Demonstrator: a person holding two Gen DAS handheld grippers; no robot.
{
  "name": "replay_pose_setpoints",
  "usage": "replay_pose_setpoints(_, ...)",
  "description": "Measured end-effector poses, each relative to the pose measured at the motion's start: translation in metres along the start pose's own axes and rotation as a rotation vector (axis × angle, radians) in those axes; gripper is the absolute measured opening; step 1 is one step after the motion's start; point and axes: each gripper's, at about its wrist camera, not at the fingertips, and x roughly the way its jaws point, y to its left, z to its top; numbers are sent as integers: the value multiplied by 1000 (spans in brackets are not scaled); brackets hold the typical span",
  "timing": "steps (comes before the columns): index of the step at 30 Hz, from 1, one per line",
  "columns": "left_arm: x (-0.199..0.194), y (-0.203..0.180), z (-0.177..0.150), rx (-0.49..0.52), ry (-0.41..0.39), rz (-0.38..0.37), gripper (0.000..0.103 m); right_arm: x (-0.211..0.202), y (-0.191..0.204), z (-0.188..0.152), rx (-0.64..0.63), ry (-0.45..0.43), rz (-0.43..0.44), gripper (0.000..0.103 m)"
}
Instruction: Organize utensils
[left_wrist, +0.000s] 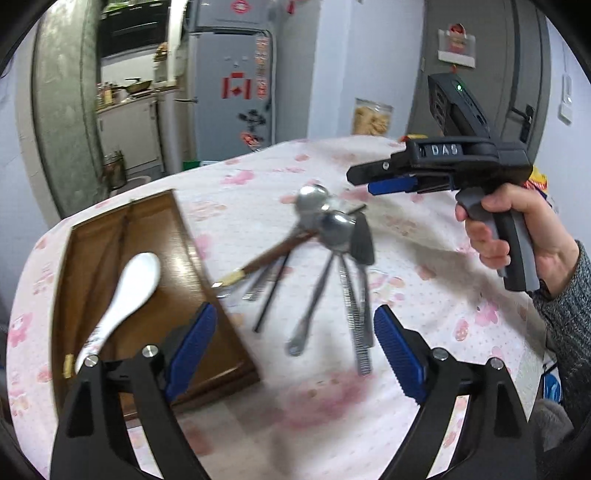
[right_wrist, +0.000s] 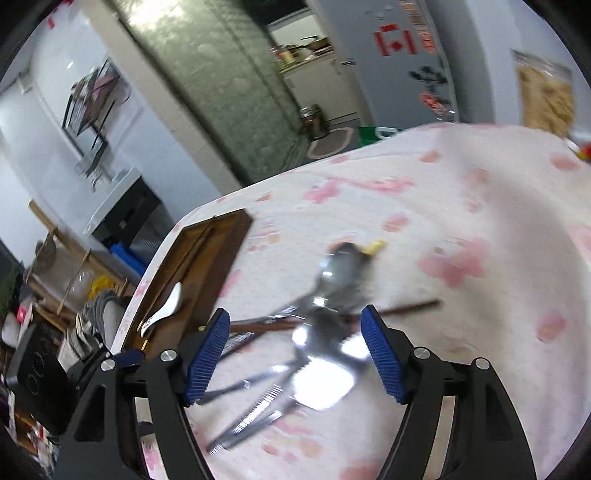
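Note:
A wooden tray (left_wrist: 110, 229) lies at the table's left edge, and a white ceramic spoon (left_wrist: 129, 284) rests in it. To its right a pile of metal spoons (left_wrist: 332, 229) and brown chopsticks (left_wrist: 273, 258) lies on the pink flowered cloth. My left gripper (left_wrist: 295, 350) is open above the near end of the pile, holding nothing. My right gripper (left_wrist: 369, 181) hovers beyond the pile in a person's hand (left_wrist: 517, 225). In the right wrist view the right gripper (right_wrist: 295, 358) is open above the blurred spoons (right_wrist: 325, 332), with the tray (right_wrist: 218, 236) and white spoon (right_wrist: 166, 306) to the left.
The table cloth (left_wrist: 424, 258) runs on to the right and far side. A grey fridge (left_wrist: 232, 85) and a kitchen doorway stand behind the table. A snack bag (left_wrist: 371, 116) sits at the far edge. Cluttered shelves (right_wrist: 55, 277) lie beyond the table's left edge.

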Motion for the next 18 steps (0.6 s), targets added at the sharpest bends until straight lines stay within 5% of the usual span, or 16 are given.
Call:
replay_pose_setpoints(5,24,-23,-1,36,39,-57,86,-9,-23,-13,24,-2,1,74)
replay_pose_setpoints(11,49,-50,-8,97,93,-89,52,-5,-31,-24,27,8,34,74)
replay_pose_setpoints(15,61,-56,-5,110,125,-75,45,0,-38,-23,47,13,30,67)
replay_pose_setpoints(18,69,-57,-5,108,166,-62,42,10,-41,-21,58,41,53,51)
